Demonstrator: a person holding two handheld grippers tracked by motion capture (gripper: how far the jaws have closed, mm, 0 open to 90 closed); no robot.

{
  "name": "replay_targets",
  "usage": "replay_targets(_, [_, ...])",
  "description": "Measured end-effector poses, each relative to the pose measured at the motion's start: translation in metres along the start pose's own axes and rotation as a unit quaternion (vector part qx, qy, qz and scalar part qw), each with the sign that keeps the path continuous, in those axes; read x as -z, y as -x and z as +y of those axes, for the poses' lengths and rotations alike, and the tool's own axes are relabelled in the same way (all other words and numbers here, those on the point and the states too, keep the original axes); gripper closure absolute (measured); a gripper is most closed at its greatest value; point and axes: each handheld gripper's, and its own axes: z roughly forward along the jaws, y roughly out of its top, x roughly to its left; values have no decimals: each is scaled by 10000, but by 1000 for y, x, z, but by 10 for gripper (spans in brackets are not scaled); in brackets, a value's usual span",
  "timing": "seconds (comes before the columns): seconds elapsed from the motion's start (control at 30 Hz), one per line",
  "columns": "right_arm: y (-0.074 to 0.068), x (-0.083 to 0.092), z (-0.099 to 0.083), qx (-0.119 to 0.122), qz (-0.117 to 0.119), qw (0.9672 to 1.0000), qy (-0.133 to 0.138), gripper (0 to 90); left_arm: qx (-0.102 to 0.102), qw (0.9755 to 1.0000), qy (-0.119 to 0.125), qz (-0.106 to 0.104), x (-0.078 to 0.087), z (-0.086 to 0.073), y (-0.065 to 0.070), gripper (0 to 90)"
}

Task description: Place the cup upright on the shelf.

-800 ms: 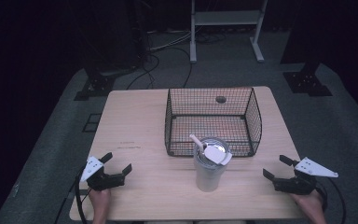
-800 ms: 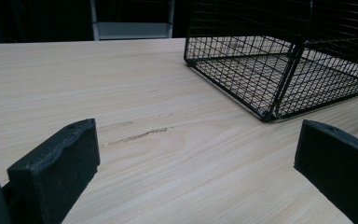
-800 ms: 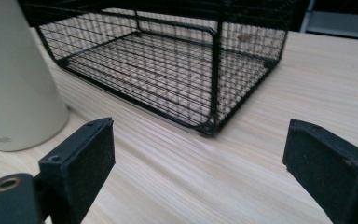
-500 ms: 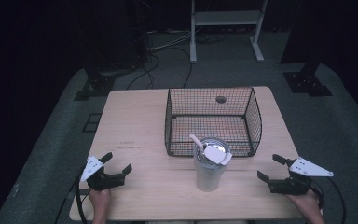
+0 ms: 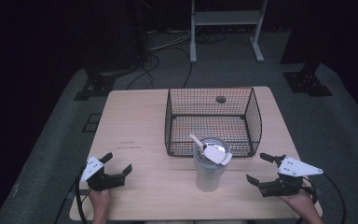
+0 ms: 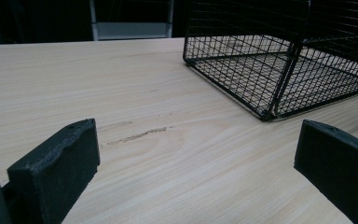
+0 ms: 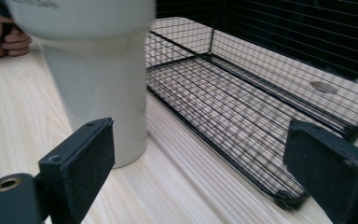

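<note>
Left tongs (image 5: 114,170): They sit low at the near left of the pale wooden table (image 5: 135,121), at about 8 o'clock from the cup. The two black jaws stand wide apart and hold nothing. In the left gripper view there is just bare wood between them.

Right tongs (image 5: 261,169): They sit at the near right of the table, at about 4 o'clock from the cup. The jaws are wide apart and hold nothing. They point toward the cup but are not touching it.

Cup: The tall pale plastic cup with a shiny lid and a light straw (image 5: 209,164) stands upright on the table, in the middle near the front edge. In the right gripper view its side (image 7: 103,79) is close to the left jaw, a little past it.

Basket: The black wire basket (image 5: 254,116) stands just behind the cup, at 12 o'clock from it. It looks like nothing lies inside. The round dark spot seen through its far side looks like a hole in the table (image 5: 221,99).

Done so far: I think nothing is done. The cup has not been picked up.

Left to do: I think the right tongs must reach the cup, close on it, lift it, and set it into the basket. That is just my guess from how things lie.
</note>
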Motion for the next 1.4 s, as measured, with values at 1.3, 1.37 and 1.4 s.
replay_targets(1.3, [-39,-60,36,411,1091,9930,-202,83,6,10000,9,-3,0,0,0,0])
replay_targets(1.37, [-39,-61,36,377,1116,9928,-198,83,8,10000,10,-3,0,0,0,0])
replay_targets(1.4, [-38,-64,35,325,1145,9927,-186,83,9,10000,10,-2,0,0,0,0])
